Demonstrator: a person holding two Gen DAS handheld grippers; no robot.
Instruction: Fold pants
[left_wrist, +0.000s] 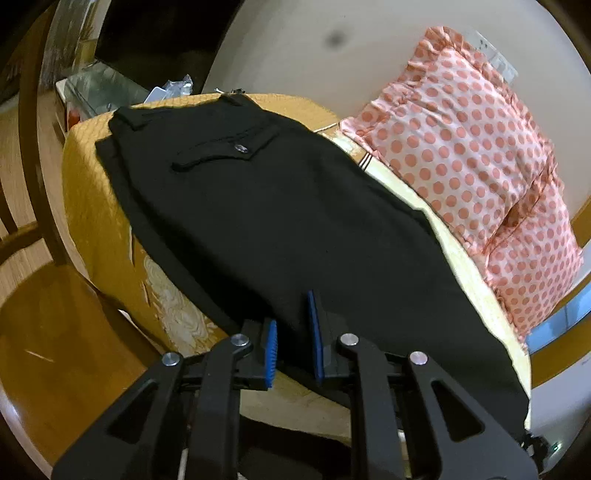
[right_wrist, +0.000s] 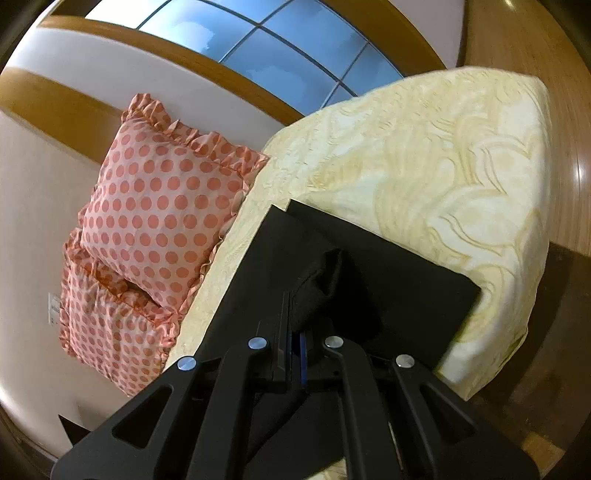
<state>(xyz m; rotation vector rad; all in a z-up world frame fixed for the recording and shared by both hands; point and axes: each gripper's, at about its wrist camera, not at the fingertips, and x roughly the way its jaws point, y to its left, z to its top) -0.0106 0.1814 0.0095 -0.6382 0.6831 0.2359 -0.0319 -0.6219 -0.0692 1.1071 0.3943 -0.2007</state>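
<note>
I see the right gripper (right_wrist: 293, 347) clamped on a bunched fold of the black pants (right_wrist: 388, 280); left gripper (left_wrist: 291, 347) parted over the pants on the bed (right_wrist: 424, 155).

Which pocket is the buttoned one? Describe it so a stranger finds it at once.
Start at the bed with its yellow cover; black pants lie along it beside the spotted pillows. Near the waistband end sits the pocket, the only flap with a small shiny button.

1 pr black pants (left_wrist: 280, 221), 2 polka-dot pillows (right_wrist: 162, 206), 1 bed (right_wrist: 424, 147), 2 grippers (left_wrist: 291, 339).
</note>
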